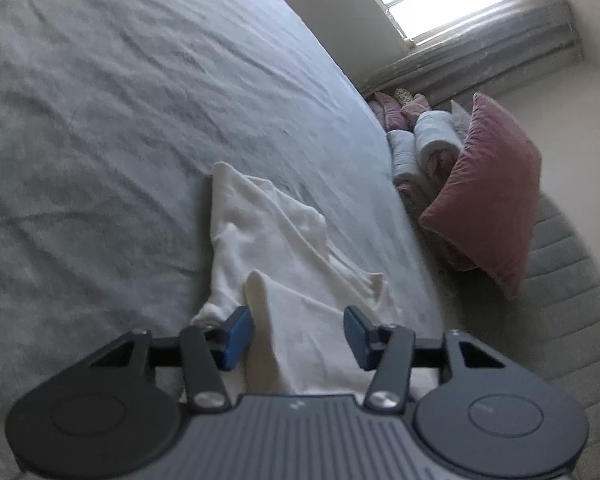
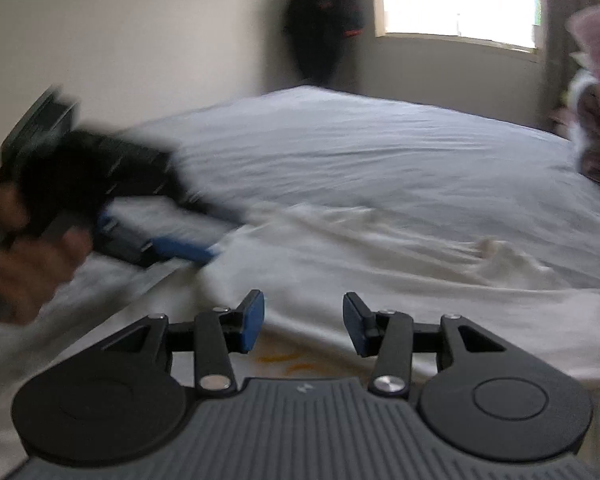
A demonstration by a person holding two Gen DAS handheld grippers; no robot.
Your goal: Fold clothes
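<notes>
We've got a limp, light white garment [image 1: 284, 248] on the bed [image 1: 120, 100], left gripper [image 1: 299, 336] and right gripper [image 2: 303, 322] both half-open gripping nothing, so probably pinch that 12 o'clock hem.

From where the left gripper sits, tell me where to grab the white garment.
Take the raised fold of the white garment standing up between the left gripper's open jaws. Come straight forward and low; the ridge is likely pinchable, whereas the rest lies flat.

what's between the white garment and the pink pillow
Only bare grey bedsheet lies between the white garment and the pink pillow, as the left wrist view shows.
</notes>
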